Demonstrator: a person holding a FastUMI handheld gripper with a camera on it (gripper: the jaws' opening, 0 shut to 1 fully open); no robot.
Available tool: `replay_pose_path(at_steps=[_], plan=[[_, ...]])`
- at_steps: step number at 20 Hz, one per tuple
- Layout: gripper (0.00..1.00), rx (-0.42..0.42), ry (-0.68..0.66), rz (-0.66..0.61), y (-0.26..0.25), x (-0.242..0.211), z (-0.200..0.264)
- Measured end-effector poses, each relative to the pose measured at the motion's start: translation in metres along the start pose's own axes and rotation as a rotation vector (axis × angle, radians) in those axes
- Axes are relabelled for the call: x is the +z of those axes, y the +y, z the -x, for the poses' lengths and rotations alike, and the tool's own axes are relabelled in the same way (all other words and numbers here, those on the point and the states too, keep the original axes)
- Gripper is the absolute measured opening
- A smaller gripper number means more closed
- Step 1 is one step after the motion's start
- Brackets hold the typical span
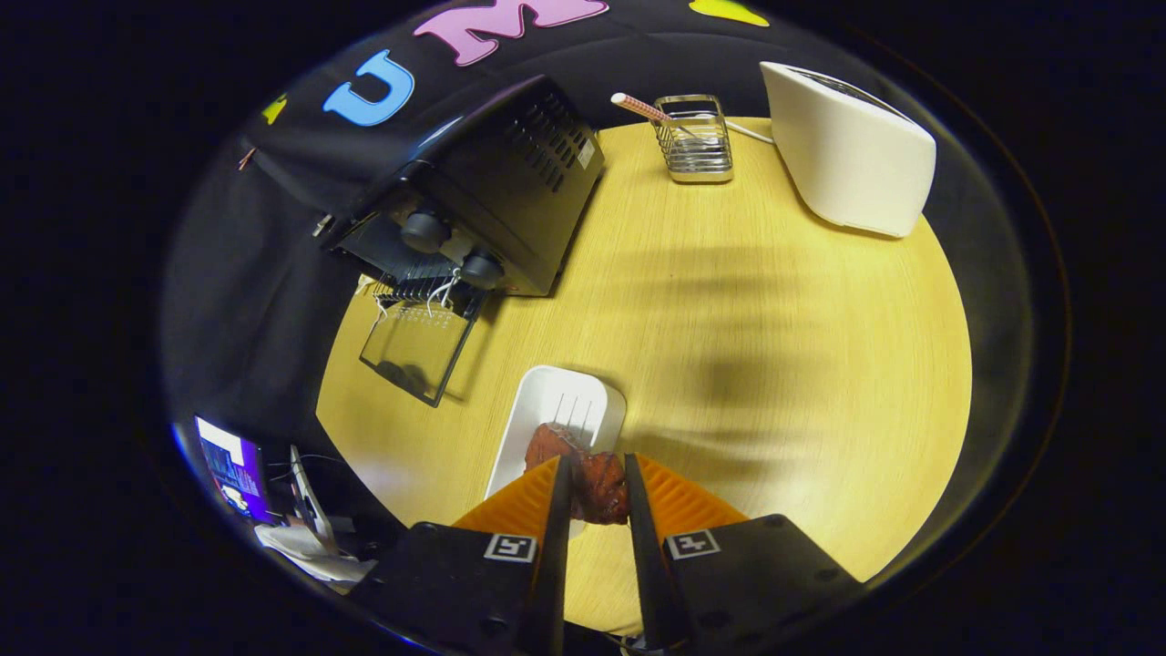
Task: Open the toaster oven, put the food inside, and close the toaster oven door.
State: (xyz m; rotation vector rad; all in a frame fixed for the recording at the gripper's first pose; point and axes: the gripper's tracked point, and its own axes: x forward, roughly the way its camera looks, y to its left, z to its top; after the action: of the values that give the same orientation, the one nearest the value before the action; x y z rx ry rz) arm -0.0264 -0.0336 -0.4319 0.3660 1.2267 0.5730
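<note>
The toaster oven (492, 182) is seen well beyond the fingers, standing at the far left part of the round wooden table (774, 364), with its glass door (419, 351) dropped open and lying flat toward the table's middle; a wire rack (424, 292) is seen at the mouth of the oven, and two dark knobs (451, 251) are seen on its front. The food (583, 478), a reddish-brown piece, is held between the two fingers of the gripper (592, 487), which are closed narrowly on it from both sides, each pressed against a flank of the piece. Just ahead of the fingers a white tray (560, 410) is seen on the table, with the held piece above its near end; whether the piece is touching the tray cannot be told. At the far side of the table a wire basket (697, 141) with a striped straw (642, 107) across it is placed, and beside it, to the right, a white toaster (847, 150) is set
</note>
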Motion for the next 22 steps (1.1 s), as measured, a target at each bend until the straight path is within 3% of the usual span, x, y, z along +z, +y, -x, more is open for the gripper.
replay_pose_path(at_steps=[2, 3, 5, 13, 22], plan=[[0.27, 0.055, -0.017, -0.039, 0.01, 0.003, 0.011], [0.18, 0.05, -0.033, -0.04, 0.011, 0.005, 0.014], [0.14, 0.013, -0.08, -0.008, 0.01, 0.01, 0.023], [0.14, -0.089, -0.254, 0.016, 0.041, 0.029, 0.066], [0.14, -0.047, -0.463, -0.025, 0.157, 0.054, 0.081]])
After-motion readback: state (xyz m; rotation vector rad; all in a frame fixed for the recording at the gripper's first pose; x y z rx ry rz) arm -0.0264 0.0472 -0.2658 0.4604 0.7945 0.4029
